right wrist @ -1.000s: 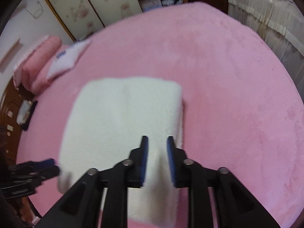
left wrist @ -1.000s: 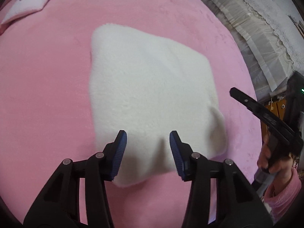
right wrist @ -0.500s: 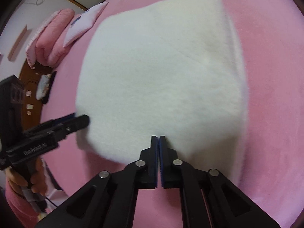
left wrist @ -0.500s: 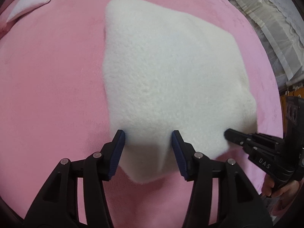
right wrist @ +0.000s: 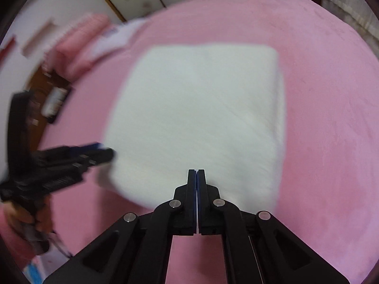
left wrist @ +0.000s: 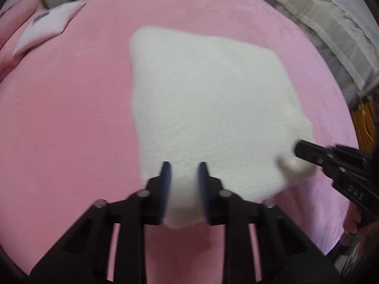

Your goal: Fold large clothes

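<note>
A white fleecy garment (left wrist: 208, 94), folded into a thick square, lies on the pink bed (left wrist: 71, 118). My left gripper (left wrist: 183, 165) has the garment's near corner between its blue pads, the jaws are closing and the fleece fills the gap. In the right wrist view the garment (right wrist: 201, 106) spreads ahead of my right gripper (right wrist: 197, 171), which is shut at the near edge with a thin white strip pinched between its pads. The right gripper (left wrist: 297, 148) bites the other near corner, where a flap stands up. The left gripper (right wrist: 109, 152) shows at the garment's left corner.
A pale pillow (left wrist: 45, 33) and pink cushions (right wrist: 83, 40) lie at the bed's far left. White lace drapery (left wrist: 319, 19) hangs beyond the far right edge. A person's hands (left wrist: 353, 222) (right wrist: 21, 215) hold the gripper handles. Wooden furniture (right wrist: 54, 99) stands left of the bed.
The left jaws have narrowed onto the garment's near corner. The right gripper went from partly open to shut and moved in to the near edge, where a corner flap now stands up.
</note>
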Motion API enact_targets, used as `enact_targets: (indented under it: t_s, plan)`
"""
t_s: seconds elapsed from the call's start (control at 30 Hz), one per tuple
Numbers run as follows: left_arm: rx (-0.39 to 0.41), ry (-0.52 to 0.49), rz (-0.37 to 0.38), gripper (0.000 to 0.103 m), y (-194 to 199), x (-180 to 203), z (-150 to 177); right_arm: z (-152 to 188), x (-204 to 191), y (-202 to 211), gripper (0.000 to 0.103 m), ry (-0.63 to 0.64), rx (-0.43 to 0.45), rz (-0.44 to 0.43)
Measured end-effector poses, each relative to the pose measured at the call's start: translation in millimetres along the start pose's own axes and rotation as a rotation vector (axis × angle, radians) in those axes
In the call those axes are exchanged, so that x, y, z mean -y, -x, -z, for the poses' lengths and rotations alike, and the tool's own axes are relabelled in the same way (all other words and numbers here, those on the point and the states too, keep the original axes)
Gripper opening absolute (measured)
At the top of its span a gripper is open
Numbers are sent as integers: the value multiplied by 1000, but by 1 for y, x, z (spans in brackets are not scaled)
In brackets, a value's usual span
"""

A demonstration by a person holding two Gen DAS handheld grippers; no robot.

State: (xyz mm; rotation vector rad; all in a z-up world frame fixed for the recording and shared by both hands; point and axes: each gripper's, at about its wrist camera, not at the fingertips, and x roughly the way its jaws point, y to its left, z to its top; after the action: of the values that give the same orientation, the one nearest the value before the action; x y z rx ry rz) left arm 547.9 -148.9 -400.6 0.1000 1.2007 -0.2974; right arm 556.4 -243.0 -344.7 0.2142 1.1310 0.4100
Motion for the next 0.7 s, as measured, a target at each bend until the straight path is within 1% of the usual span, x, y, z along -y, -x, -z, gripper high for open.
enact_targets:
  t_s: [0.03, 0.07, 0.1, 0.13, 0.2, 0.27, 0.3, 0.37, 0.4, 0.43, 0.5, 0.6, 0.7]
  plan:
    - [-19, -13, 54, 8, 1, 9, -3, -3, -5, 2, 0, 7, 29, -53]
    - [-34, -13, 87, 3, -2, 11, -7, -6, -9, 4, 0, 8, 36, -74]
    - [-55, -10, 116, 1, -9, 14, -11, -9, -11, 1, 0, 4, 30, -91]
    - [-65, -8, 115, 1, -19, 16, -16, -8, -7, -16, 0, -5, 15, -98]
    - [-74, -7, 97, 0, -33, 13, -22, -7, -3, -45, 0, -13, -15, -87]
    - [-63, 30, 117, 0, -45, 2, -35, -5, -2, -75, 0, -16, -35, -73]
    - [-50, 55, 134, 0, -49, -4, -43, -5, 2, -95, 0, -28, -27, -85]
    - [-32, 88, 161, 0, -57, -13, -56, -6, 10, -104, 0, -80, 4, -123]
    - [-22, 103, 172, 0, -62, -17, -66, -11, 25, -121, 0, -113, 12, -141]
    - [-16, 110, 177, 0, -70, -21, -74, -14, 29, -124, 0, -133, 24, -151]
    - [-6, 103, 170, 0, -84, -28, -95, -25, 36, -129, 0, -125, 38, -134]
    - [26, 56, 143, 0, -97, -28, -119, -46, 39, -133, 0, -107, 58, -99]
    - [48, 71, 132, 0, -107, -35, -144, -64, 47, -133, 0, -148, 84, -93]
